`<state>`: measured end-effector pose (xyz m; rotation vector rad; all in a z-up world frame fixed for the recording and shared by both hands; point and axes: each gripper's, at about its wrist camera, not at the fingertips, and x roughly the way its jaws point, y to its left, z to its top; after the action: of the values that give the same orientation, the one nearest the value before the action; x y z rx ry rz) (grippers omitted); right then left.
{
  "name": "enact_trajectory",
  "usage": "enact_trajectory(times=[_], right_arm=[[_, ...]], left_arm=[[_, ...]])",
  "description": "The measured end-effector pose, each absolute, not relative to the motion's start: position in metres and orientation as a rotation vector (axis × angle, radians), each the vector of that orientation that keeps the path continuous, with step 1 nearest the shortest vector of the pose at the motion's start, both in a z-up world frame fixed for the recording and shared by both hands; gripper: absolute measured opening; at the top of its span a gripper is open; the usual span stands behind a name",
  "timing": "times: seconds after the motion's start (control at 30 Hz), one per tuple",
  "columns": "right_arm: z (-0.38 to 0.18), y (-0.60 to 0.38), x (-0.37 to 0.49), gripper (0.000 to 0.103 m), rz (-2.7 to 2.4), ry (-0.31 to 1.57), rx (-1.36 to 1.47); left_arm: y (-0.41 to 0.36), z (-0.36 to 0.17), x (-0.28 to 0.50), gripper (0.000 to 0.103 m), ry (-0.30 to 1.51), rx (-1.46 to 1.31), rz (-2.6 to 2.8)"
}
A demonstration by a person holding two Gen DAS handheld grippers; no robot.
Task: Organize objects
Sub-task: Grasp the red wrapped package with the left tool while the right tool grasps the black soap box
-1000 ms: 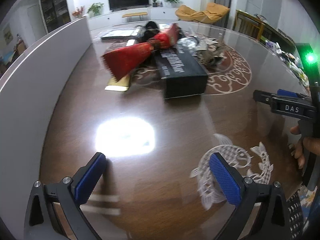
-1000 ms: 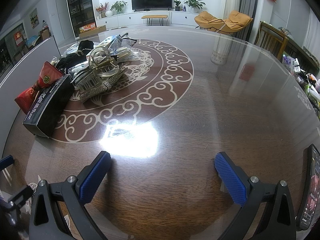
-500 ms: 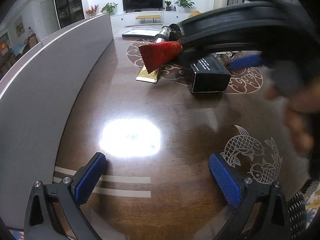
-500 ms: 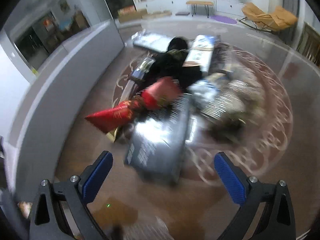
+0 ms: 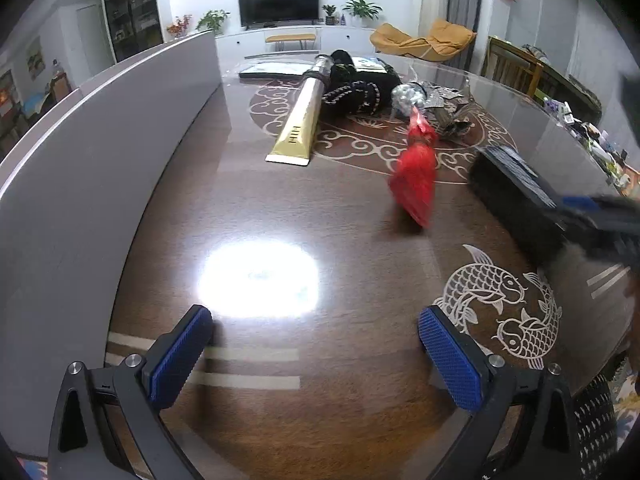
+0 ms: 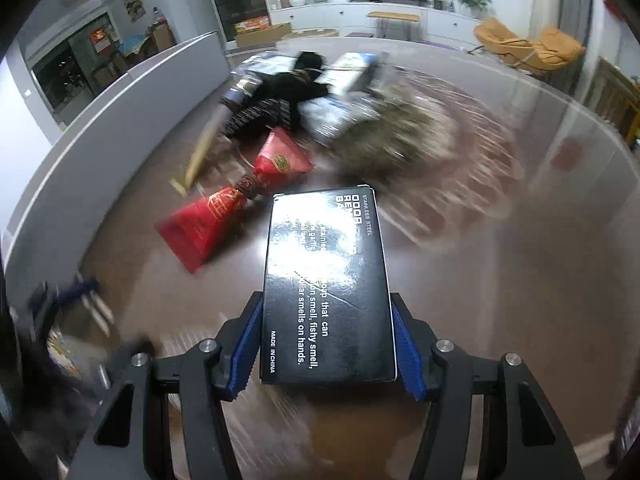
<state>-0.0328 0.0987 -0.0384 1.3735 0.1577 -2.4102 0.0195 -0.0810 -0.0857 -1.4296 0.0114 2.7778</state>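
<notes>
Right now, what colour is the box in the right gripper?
Black with white print, black box; clearest in right wrist view.

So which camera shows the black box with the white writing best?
The right wrist view: the black box fills the middle, its white writing readable, between the right gripper pads. The left wrist view shows it only blurred at the right edge.

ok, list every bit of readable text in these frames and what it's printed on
On the black box between the right gripper's pads:
"STAINLESS STEEL"
"ODOR", the big words under it cut off
"fishy smell,"
"smells on hands."
"MADE IN CHINA"
The rest of the box text is lost in glare.
Gold tube: dark mark, unreadable.
Red packet: gold emblem, too blurred.
</notes>
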Motion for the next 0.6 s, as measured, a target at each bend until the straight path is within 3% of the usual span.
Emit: enact_trajectory(times=[0.13,0.43,0.47,0.5,0.57,0.6], right_arm=[[-0.045,0.122,-0.018,0.062,-2.445,0.152,1.403],[-0.041,0.146,-0.011,0.077,-2.474,0.040,1.387],[-0.040,0.148,-0.010,0.077,-2.475,0.043,1.388],[-0.039,0.150,-0.010,0.077,-2.473,0.046,1.390],[-0.034,0.153,-0.012,0.077,-2.461,0.058,1.395],[-0.032,0.153,-0.015,0.078,-2.449,0.065,1.401]], left_arm=[[-0.067,-0.085,0.001,0.103,0.065,-1.479,2.679],[-0.019,-0.074,-0.075,0.101,0.170,-1.434,2.530],[-0.014,-0.077,-0.083,0.078,0.163,-1.445,2.505],[-0.009,-0.077,-0.087,0.074,0.213,-1.428,2.533],[-0.007,-0.072,-0.087,0.022,0.208,-1.378,2.531],[-0.007,-0.071,-0.087,0.022,0.209,-1.397,2.539]])
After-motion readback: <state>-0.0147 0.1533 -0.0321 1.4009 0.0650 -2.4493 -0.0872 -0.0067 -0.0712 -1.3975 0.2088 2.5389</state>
